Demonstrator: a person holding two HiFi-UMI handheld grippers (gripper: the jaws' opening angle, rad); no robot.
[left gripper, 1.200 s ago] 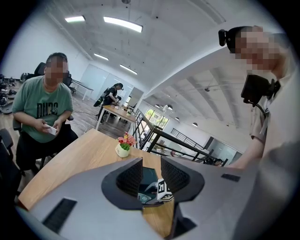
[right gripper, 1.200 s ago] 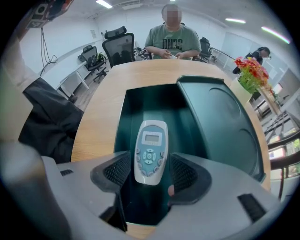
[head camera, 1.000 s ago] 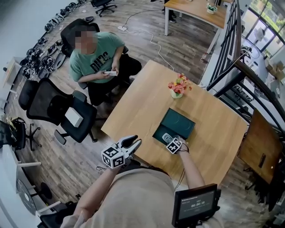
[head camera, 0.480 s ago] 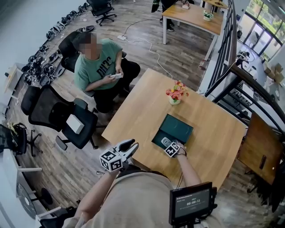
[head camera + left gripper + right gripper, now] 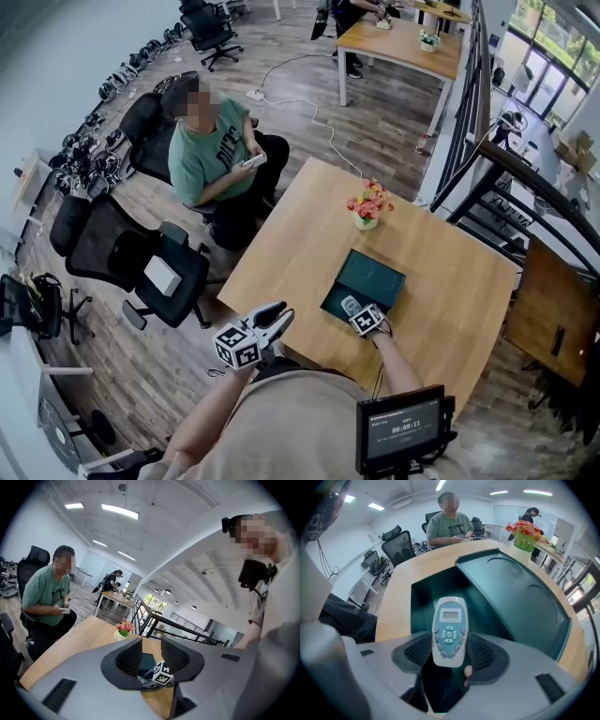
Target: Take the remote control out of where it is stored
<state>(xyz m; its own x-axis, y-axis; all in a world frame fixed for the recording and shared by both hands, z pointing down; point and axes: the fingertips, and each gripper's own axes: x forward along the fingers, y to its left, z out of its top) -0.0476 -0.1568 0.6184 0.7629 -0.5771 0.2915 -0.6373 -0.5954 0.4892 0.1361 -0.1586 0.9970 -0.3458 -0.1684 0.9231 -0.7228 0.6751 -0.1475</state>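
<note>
Two tools show. The right tool point(image 5: 449, 651) has just been closing its jaws and now pinches the remote control point(image 5: 449, 629) inside the open green box point(image 5: 370, 275) on the wooden worktop point(image 5: 300, 246). The left tool point(image 5: 275, 317) is open and empty. Flowers point(image 5: 367, 202) stand just behind the box. A person point(image 5: 212, 155) sits nearby.

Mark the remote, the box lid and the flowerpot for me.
White remote control with blue-grey keypad point(image 5: 449, 632), right gripper view, on its button pad.
Dark green open box lid point(image 5: 520, 592), right gripper view, on its inner face.
White pot of red flowers point(image 5: 365, 222), head view, on the pot's side.
</note>
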